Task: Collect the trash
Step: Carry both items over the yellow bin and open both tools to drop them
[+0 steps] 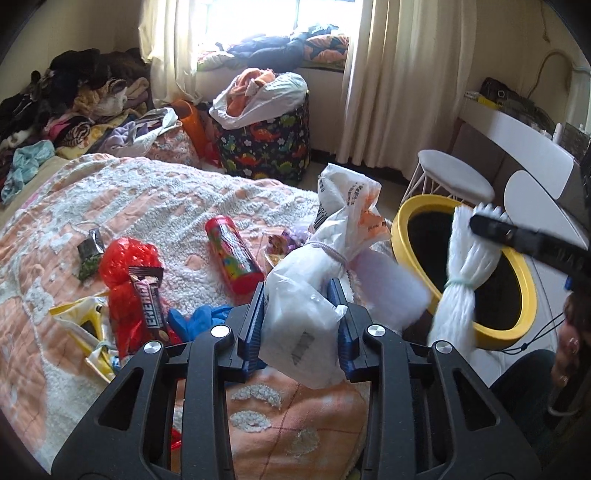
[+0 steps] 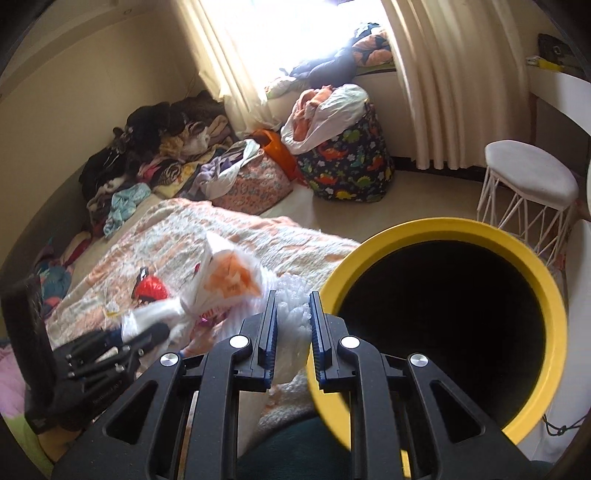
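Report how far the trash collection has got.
Done: nothing visible; the yellow bin looks dark inside. In hand: the left gripper clamps a white plastic bag; the right gripper holds a white string bundle at the bin's mouth. Left on the bed: red wrapper, energy bar, red tube, blue glove.

Daylight floods in from the window [image 1: 280,18], which I see blown out to pure white between the curtains [image 1: 399,74]. The rest of the room is softly lit. Fisheye bending darkens every corner, and the white tassel bundle [image 1: 461,273] smears with motion blur.
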